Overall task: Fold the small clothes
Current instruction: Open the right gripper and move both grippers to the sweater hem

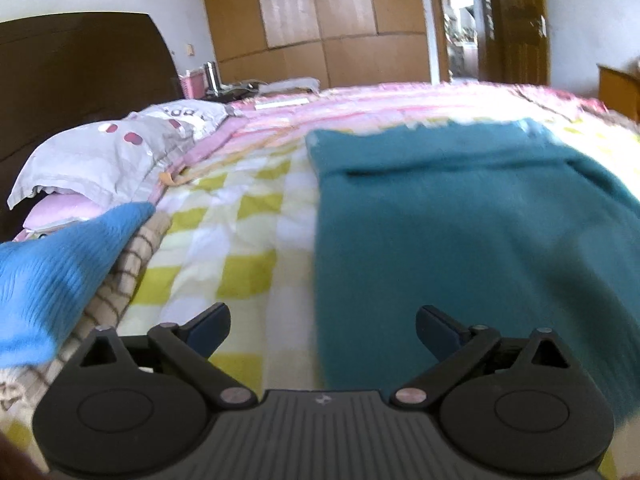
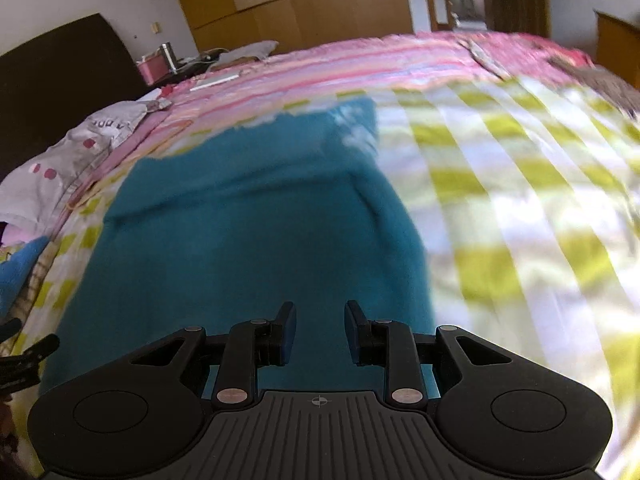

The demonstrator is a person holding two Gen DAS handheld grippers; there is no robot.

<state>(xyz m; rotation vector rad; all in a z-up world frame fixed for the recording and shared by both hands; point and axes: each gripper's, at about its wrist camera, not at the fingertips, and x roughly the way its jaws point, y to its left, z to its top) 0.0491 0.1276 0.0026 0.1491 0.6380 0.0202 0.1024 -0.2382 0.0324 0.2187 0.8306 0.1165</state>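
A teal garment (image 1: 460,240) lies flat on the checked bedspread, folded into a long strip; it also shows in the right wrist view (image 2: 248,224). My left gripper (image 1: 322,330) is wide open and empty, low over the garment's near left edge. My right gripper (image 2: 320,332) is open with a narrower gap and empty, over the garment's near end. The left gripper's tip (image 2: 28,354) shows at the left edge of the right wrist view.
A light blue knit garment (image 1: 52,268) lies on a brown checked cloth (image 1: 132,264) at the left. A grey spotted pillow (image 1: 116,152) and dark headboard (image 1: 80,64) are beyond. The yellow checked bedspread (image 2: 520,208) extends right. A wardrobe (image 1: 320,20) stands behind.
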